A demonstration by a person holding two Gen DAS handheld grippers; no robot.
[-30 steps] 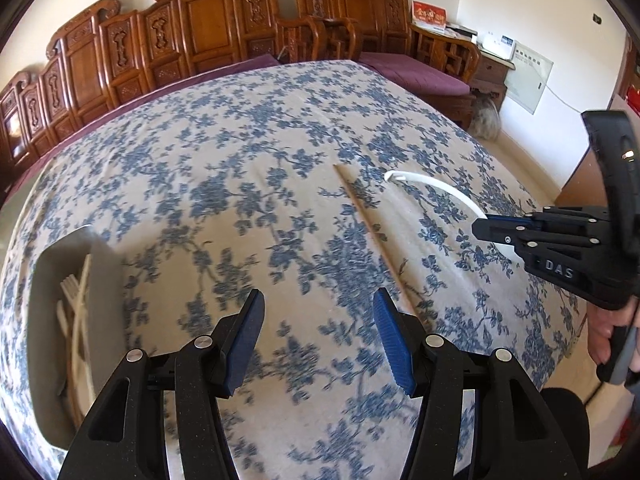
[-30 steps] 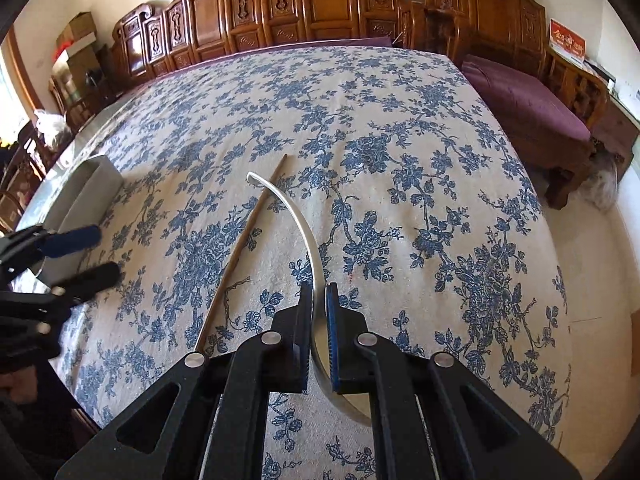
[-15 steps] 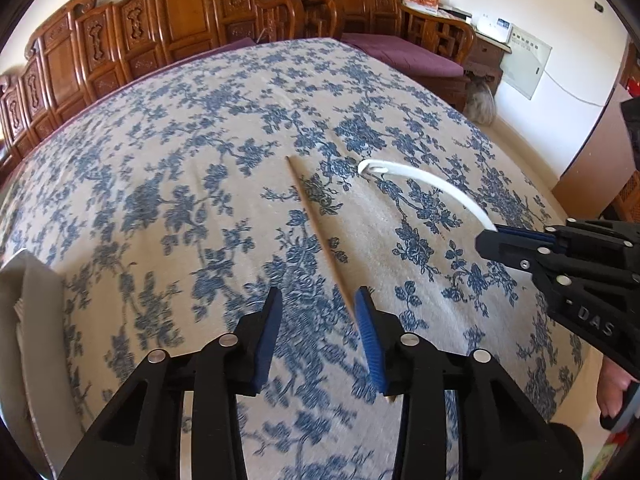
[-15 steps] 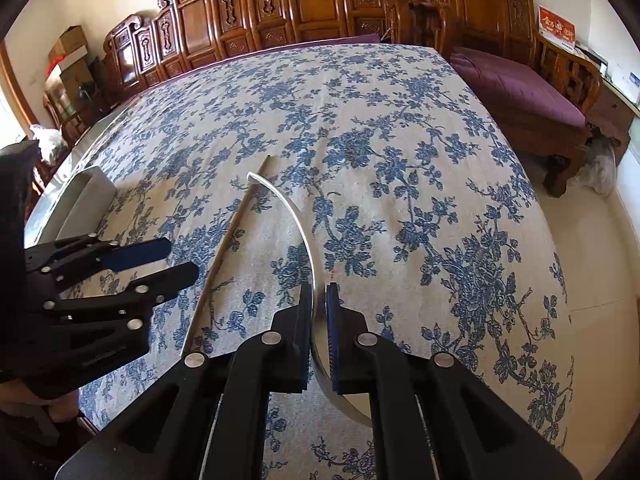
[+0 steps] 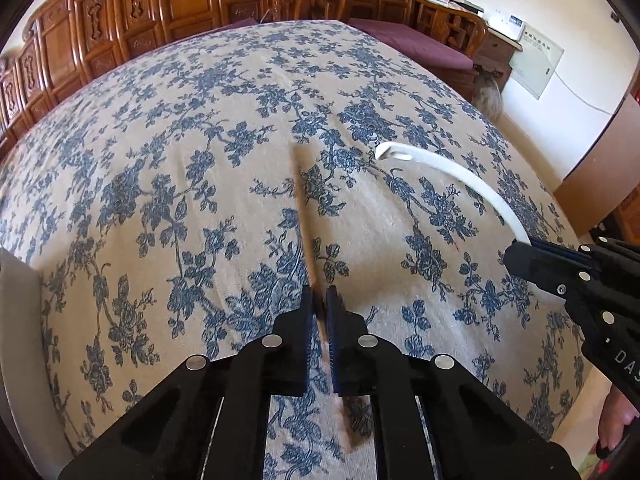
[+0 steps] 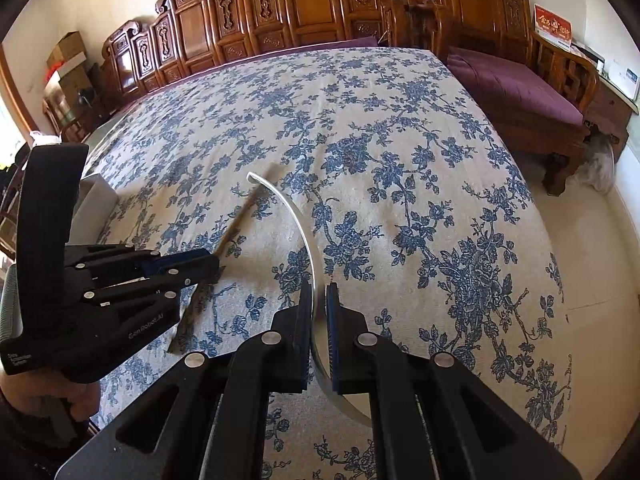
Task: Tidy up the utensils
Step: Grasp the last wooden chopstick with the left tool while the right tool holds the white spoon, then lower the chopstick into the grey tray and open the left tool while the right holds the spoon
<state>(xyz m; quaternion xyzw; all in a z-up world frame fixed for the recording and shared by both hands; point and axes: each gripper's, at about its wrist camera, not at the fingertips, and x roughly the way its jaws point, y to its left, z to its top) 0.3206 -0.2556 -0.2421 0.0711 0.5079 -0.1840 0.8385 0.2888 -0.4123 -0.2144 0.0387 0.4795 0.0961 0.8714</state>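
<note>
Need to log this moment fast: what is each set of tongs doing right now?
Left tongs: shut on the wooden chopstick.
Right tongs: shut on the white spoon.

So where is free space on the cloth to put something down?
The far half of the tablecloth, toward the carved chairs, is bare, as is the right side beyond the spoon. It is crowded near the chopstick and tray.

The counter [image 5: 200, 168] wears a cream cloth printed with blue flowers and leafy vines. A thin stick [image 5: 302, 208] is pale brown; the curved spoon [image 5: 452, 172] is white. Both the left gripper [image 5: 320, 300] and the right gripper [image 6: 319, 296] are black with blue pads. The chairs [image 6: 312, 4] are carved reddish-brown wood, the cushion [image 6: 516, 84] purple.
</note>
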